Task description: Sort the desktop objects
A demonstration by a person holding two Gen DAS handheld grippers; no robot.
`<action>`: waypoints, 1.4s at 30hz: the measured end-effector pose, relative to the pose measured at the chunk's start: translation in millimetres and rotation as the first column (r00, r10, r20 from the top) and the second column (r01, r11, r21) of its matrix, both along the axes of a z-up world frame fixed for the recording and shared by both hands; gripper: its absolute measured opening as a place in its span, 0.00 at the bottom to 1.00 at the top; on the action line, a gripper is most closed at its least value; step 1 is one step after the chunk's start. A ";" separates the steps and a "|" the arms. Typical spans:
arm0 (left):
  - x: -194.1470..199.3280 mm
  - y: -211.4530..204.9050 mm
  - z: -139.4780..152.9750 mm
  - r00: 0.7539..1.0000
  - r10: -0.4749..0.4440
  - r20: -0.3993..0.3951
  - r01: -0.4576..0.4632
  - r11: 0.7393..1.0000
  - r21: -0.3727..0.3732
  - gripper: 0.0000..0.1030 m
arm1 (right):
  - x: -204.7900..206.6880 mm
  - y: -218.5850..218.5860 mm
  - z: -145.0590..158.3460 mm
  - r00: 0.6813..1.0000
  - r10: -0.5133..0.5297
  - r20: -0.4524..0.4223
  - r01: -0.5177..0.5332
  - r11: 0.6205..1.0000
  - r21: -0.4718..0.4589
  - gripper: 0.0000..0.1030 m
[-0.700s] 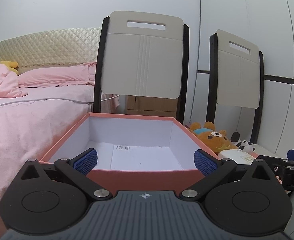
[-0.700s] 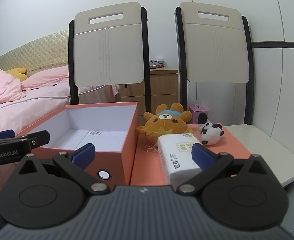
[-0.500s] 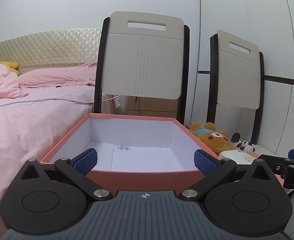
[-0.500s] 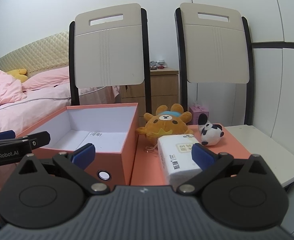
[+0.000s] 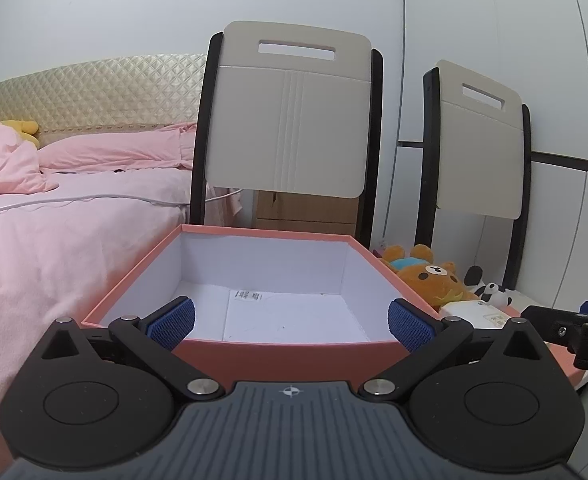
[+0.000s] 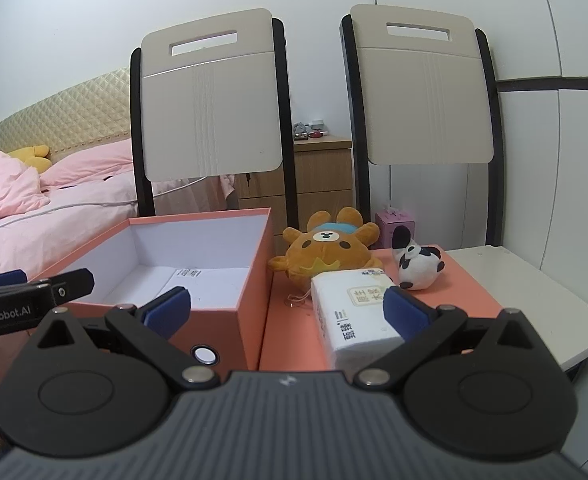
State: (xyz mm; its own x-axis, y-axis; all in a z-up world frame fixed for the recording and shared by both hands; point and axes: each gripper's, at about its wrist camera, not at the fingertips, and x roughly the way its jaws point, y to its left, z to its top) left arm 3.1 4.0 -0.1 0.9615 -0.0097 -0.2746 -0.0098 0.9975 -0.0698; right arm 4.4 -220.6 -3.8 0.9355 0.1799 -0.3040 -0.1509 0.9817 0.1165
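Observation:
An open orange box [image 5: 278, 350] with a white inside stands in front of my left gripper [image 5: 290, 322], which is open and empty just short of its near wall. The box also shows in the right wrist view [image 6: 250, 280]. To its right, on the orange lid [image 6: 465, 292], lie a brown bear plush [image 6: 327, 250], a white tissue pack [image 6: 353, 312] and a small panda plush [image 6: 417, 264]. My right gripper [image 6: 286, 308] is open and empty, its right fingertip in front of the tissue pack. The bear [image 5: 433, 280] and panda [image 5: 489, 292] also show in the left wrist view.
Two chairs [image 6: 210, 108] [image 6: 421, 92] stand behind the table. A pink bed [image 5: 54, 216] lies to the left. A wooden nightstand [image 6: 317, 176] and a small pink box [image 6: 395, 222] sit behind. The white tabletop [image 6: 533, 300] extends to the right.
Both grippers have barely shifted, drifting slightly; both stay open and empty. No object has moved.

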 end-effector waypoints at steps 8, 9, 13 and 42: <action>-0.5 0.1 0.5 1.000 -0.001 0.002 0.001 1.000 0.001 1.00 | 0.3 0.8 0.1 1.000 -0.004 0.002 0.004 1.000 -0.001 1.00; -0.5 0.3 0.3 1.000 -0.001 0.002 0.001 1.000 0.000 1.00 | 0.4 0.8 0.0 1.000 -0.005 0.002 0.005 1.000 0.000 1.00; -0.4 0.0 0.7 1.000 0.002 0.001 -0.002 1.000 0.002 1.00 | -0.3 0.2 -1.0 1.000 -0.008 0.004 0.008 1.000 0.000 1.00; -12.5 -11.8 0.1 0.997 -0.010 0.080 0.008 1.000 0.015 1.00 | -4.3 -26.0 -6.3 0.998 -0.032 0.055 0.028 0.997 0.070 1.00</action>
State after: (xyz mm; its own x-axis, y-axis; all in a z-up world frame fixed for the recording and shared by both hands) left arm -9.4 -7.8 0.0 0.9804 -0.0149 -0.1965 0.0041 0.9985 -0.0551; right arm 0.1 -246.5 -10.1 0.9560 0.1702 -0.2388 -0.1297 0.9757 0.1764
